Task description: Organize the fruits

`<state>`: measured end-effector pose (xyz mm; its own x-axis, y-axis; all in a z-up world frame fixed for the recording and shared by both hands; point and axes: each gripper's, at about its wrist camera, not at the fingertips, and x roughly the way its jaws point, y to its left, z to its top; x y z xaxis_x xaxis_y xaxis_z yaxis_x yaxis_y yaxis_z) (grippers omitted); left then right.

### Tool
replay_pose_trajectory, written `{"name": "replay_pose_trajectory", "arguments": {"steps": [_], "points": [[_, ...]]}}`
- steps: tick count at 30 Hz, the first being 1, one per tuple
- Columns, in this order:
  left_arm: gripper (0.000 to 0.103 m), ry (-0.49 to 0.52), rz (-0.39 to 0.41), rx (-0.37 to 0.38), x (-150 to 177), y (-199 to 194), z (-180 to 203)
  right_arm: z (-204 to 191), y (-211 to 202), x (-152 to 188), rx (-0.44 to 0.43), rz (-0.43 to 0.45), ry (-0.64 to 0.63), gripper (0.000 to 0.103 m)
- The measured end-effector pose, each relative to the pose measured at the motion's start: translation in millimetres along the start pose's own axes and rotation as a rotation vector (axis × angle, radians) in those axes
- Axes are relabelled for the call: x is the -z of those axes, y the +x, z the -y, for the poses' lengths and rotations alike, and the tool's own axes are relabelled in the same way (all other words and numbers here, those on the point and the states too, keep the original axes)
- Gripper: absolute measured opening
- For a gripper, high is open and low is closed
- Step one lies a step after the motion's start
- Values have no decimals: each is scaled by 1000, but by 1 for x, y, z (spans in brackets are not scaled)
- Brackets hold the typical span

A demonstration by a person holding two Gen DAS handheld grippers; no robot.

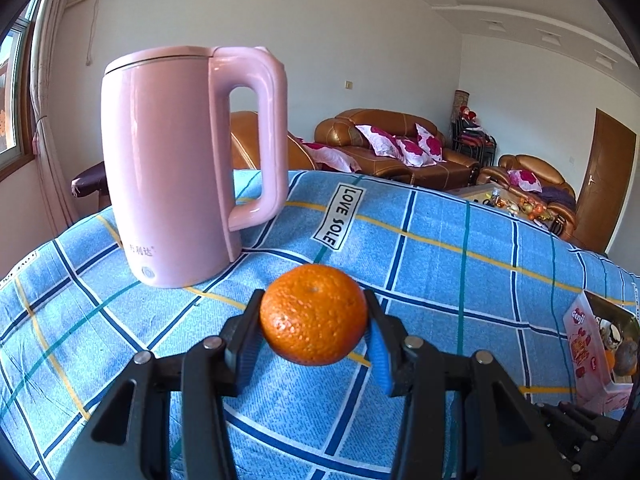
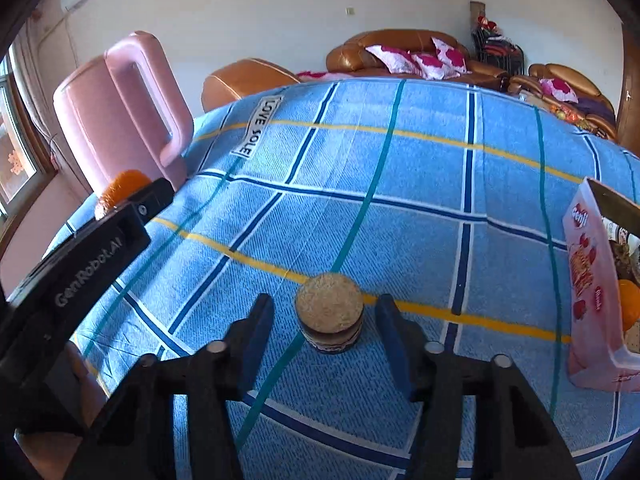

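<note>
The left gripper (image 1: 314,320) pinches a pebbly-skinned mandarin (image 1: 313,314) above the blue checked cloth (image 1: 440,248); the right gripper (image 2: 325,322) stands spread around a small cork-topped jar (image 2: 330,312), not touching; a pink kettle (image 1: 172,168) stands behind, brown sofas (image 1: 400,148) beyond.
</note>
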<state>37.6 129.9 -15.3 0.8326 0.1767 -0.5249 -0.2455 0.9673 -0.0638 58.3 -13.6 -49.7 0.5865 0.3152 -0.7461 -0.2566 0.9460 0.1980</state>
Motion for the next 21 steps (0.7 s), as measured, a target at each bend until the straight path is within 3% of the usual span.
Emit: {"name": "replay_pose_trajectory", "arguments": {"steps": [4,6,11,13,16,21], "points": [[48,23,24,-6,0,-4,5,14,-12,3,-35,57,66,36],[48,38,43,-9,1,-8,9,19,-29,5,-33,143,87,35],[48,68,65,-4,4,-15,20,9,-77,8,208,410,-29,35],[48,73,67,1,5,-17,23,9,-90,13,252,466,-51,35],[48,80,69,8,7,-20,30,9,-102,18,307,508,-89,35],[48,96,76,19,10,-27,42,16,-108,19,318,512,-97,36]]}}
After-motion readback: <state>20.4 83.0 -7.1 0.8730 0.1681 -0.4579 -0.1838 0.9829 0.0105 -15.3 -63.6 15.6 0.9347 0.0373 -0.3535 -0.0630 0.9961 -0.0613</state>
